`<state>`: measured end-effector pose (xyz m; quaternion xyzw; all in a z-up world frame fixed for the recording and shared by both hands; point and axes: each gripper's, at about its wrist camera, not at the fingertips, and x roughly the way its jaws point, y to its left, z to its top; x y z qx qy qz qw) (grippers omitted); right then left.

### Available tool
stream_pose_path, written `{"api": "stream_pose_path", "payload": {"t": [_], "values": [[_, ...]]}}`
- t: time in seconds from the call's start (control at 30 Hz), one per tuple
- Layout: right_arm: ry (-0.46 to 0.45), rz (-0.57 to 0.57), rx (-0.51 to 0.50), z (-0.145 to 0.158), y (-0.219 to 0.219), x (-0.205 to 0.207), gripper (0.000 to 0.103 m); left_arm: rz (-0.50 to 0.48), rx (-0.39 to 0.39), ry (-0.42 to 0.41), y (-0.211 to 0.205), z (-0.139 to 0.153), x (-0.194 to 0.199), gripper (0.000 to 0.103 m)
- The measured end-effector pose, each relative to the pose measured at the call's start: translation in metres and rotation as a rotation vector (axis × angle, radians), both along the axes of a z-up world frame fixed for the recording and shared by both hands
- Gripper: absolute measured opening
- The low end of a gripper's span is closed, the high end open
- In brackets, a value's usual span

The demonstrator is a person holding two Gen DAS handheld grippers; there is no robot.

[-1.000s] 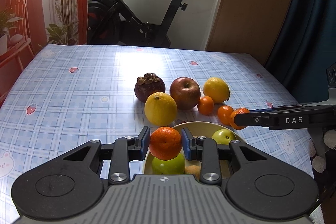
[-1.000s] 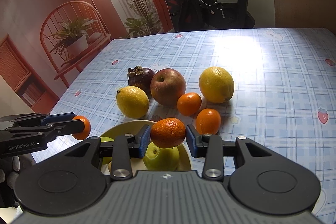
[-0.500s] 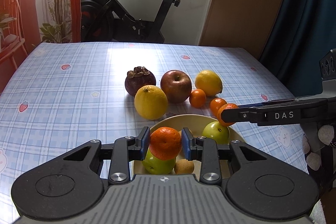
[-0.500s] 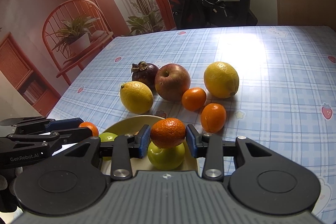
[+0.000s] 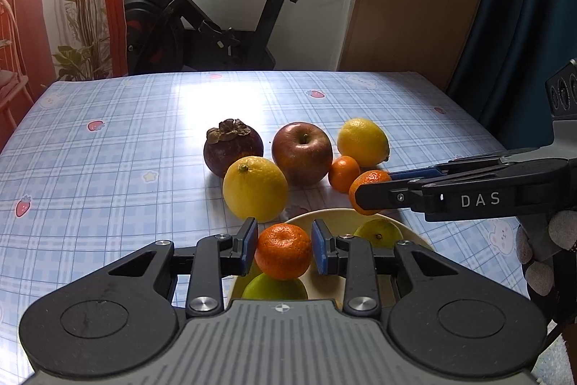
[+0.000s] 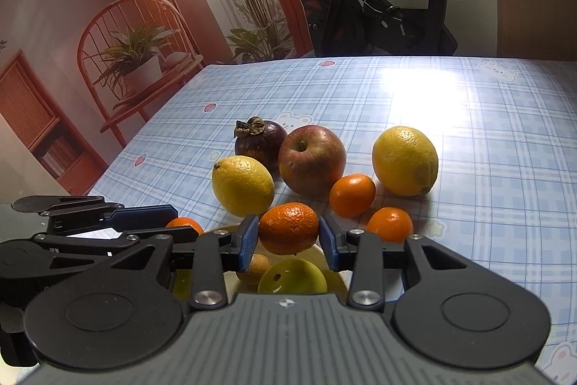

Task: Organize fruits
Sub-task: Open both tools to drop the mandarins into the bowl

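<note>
1. Left wrist view: left gripper (image 5: 284, 250) clamped on a mandarin (image 5: 283, 251), above the cream bowl (image 5: 326, 218).
2. Right wrist view: right gripper (image 6: 288, 238) clamped on another mandarin (image 6: 288, 228), over the same bowl's green fruit (image 6: 293, 276).

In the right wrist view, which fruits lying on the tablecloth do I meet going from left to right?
Near lemon → mangosteen → red apple → small orange beside the apple → small orange nearest the camera → far lemon.
</note>
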<state>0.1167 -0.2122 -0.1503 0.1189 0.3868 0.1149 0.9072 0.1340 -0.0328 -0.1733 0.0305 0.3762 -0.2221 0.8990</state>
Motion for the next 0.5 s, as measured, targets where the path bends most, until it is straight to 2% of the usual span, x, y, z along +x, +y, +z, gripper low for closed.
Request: {"api": "stream_pose_path", "payload": {"t": [0.3, 0.5], "values": [[0.029, 0.024, -0.004, -0.0089, -0.001, -0.0041, 0.04, -0.036, -0.001, 0.01, -0.0064, -0.0034, 0.0028, 0.032], [0.04, 0.035, -0.001, -0.0081, 0.0001, -0.003, 0.04, -0.015, -0.008, 0.019, -0.0004, -0.0052, 0.0054, 0.032]]}}
